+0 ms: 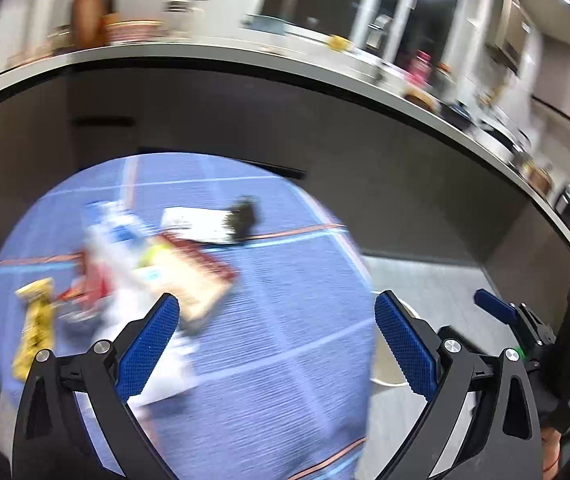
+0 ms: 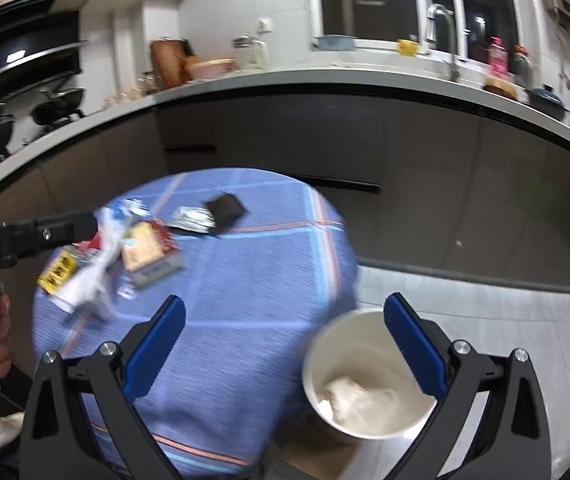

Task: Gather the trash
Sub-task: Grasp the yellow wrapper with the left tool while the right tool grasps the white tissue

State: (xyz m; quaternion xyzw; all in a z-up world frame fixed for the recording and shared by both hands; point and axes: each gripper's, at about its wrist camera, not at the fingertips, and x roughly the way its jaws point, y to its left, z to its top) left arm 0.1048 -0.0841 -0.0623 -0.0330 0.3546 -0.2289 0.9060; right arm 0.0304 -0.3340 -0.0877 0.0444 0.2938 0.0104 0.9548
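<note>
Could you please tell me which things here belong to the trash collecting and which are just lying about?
Belongs to the job:
- wrappers and packets piled on the blue cloth
- yellow wrapper
- dark wrapper
- white bin, crumpled paper inside

Just lying about:
- pink bottle on the counter
- pans on the stove
- faucet

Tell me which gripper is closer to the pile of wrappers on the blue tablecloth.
Left. The left gripper reaches in right beside the pile of wrappers, at its left edge in the right wrist view. The right gripper hangs back over bare cloth near the white bucket.
</note>
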